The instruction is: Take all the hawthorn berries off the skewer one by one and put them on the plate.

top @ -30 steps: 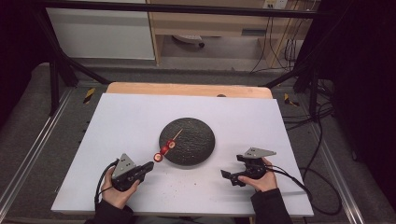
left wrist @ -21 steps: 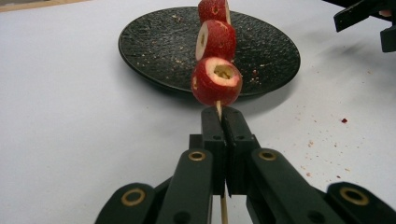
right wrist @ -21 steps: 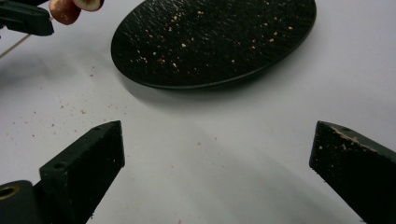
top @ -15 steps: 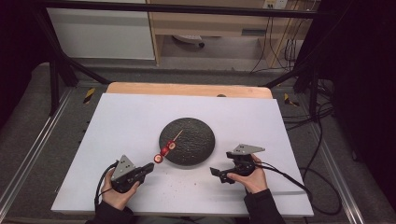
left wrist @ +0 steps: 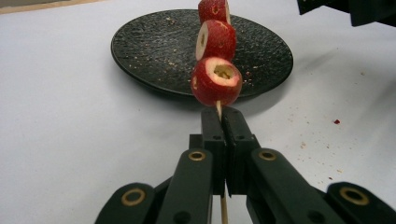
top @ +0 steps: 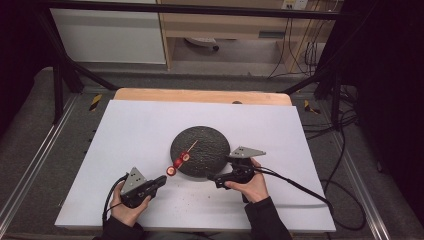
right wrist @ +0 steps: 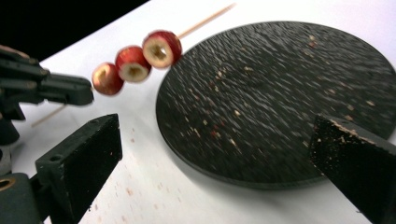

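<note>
A thin wooden skewer [top: 191,146] carries three red hollowed fruit pieces [top: 178,162] and slants up over the near left rim of a round black plate [top: 210,145]. My left gripper [top: 162,180] is shut on the skewer's lower end; in the left gripper view its jaws [left wrist: 223,114] pinch the stick just below the nearest fruit piece [left wrist: 217,81]. My right gripper [top: 212,177] is at the plate's near edge, pointing left. In the right gripper view it [right wrist: 215,135] is open with nothing between its jaws, and the fruit pieces [right wrist: 133,63] hang ahead of it to the left.
The plate [right wrist: 280,93] bears crumbs and lies on a white sheet [top: 135,130] over a wooden table. Red specks [left wrist: 336,122] dot the sheet near the plate. Cables [top: 300,187] trail right from my right gripper. A dark frame and grey floor surround the table.
My right gripper has moved left and a little up, from the right of the plate to its near edge. The left gripper and the skewer have stayed put.
</note>
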A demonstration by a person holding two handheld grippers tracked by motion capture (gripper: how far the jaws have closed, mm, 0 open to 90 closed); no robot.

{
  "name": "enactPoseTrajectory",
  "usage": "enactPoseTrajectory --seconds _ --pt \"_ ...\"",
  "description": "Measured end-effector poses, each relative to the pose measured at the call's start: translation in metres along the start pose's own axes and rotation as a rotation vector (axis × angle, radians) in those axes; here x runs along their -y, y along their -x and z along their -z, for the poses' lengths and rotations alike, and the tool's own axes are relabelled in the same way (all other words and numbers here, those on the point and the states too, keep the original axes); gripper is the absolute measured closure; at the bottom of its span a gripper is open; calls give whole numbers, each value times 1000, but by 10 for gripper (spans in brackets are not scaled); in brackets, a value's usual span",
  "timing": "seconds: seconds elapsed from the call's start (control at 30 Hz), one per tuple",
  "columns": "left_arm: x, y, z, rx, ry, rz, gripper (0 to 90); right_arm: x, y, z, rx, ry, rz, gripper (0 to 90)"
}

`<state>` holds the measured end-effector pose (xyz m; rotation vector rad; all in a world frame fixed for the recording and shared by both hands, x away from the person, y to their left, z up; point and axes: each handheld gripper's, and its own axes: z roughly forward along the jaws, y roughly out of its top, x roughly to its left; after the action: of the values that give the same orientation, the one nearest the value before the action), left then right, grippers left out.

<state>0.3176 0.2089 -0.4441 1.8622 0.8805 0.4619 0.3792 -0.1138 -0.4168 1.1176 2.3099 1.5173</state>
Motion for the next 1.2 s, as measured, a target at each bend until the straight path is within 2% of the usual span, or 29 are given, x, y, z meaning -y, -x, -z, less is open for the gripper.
enactPoseTrajectory --seconds 0.07,0.33,0.43,0.53,0.87,1.2 --pt "0 1 0 0 1 1 885 -3 -4 -6 -6 6 -1 41" --pt "0 2 -1 3 4 1 885 -12 -11 -28 -23 41 -90 80" --pt "0 2 -2 4 5 -1 885 -14 -12 -33 -22 48 -90 97" --pt "1 3 -3 9 0 -3 885 -20 -15 -41 -40 56 -114 138" --pt "0 4 -2 10 5 -8 886 -24 -15 -54 -48 98 -194 277" --pt "0 9 -5 18 1 -24 885 -20 -14 -63 -78 71 -272 365"
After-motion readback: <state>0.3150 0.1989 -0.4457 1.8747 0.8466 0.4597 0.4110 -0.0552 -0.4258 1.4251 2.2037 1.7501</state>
